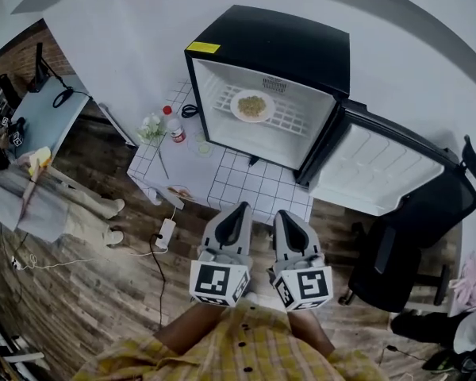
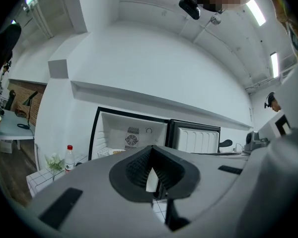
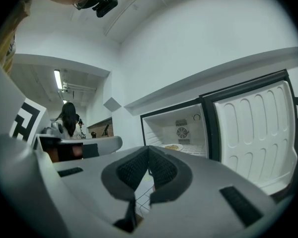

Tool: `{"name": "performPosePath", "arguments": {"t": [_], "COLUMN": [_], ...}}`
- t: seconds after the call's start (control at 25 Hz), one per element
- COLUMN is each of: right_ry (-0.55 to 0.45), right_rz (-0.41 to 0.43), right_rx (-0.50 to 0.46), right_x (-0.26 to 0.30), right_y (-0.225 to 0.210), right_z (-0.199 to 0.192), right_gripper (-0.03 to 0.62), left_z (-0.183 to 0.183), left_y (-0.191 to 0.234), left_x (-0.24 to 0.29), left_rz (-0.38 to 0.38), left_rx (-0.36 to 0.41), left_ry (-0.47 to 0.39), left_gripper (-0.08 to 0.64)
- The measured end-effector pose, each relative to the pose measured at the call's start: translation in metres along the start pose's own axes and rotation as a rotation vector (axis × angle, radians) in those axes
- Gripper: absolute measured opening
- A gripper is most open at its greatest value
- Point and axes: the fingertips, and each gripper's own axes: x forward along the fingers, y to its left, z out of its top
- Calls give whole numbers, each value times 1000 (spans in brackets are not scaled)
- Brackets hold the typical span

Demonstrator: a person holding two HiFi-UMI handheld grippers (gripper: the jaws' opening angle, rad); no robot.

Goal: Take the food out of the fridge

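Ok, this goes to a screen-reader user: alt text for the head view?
A black mini fridge stands open, a white plate of yellowish food on its wire shelf. The grey left gripper and right gripper point towards it, side by side, empty.

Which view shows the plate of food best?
Head view: the plate lies whole in the fridge, seen from above. The right gripper view shows it small and edge-on; the left gripper view shows only a sliver.
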Motion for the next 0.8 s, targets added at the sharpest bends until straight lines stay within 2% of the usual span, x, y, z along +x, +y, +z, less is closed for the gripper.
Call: {"name": "performPosePath", "arguments": {"t": [0.44,0.8], "right_ry": [20,34], "right_rz": [-90,-143], "right_rx": [5,26], "right_x": [82,139], "right_y": [-19,-25], "right_z": [9,13], "right_gripper": [6,6], "left_z": [9,12], "left_y": [59,94], "left_x": [77,119], "left_rz": [-64,-130], "left_rx": [-19,-34], "left_ry": [27,42], "left_gripper": [6,6]}}
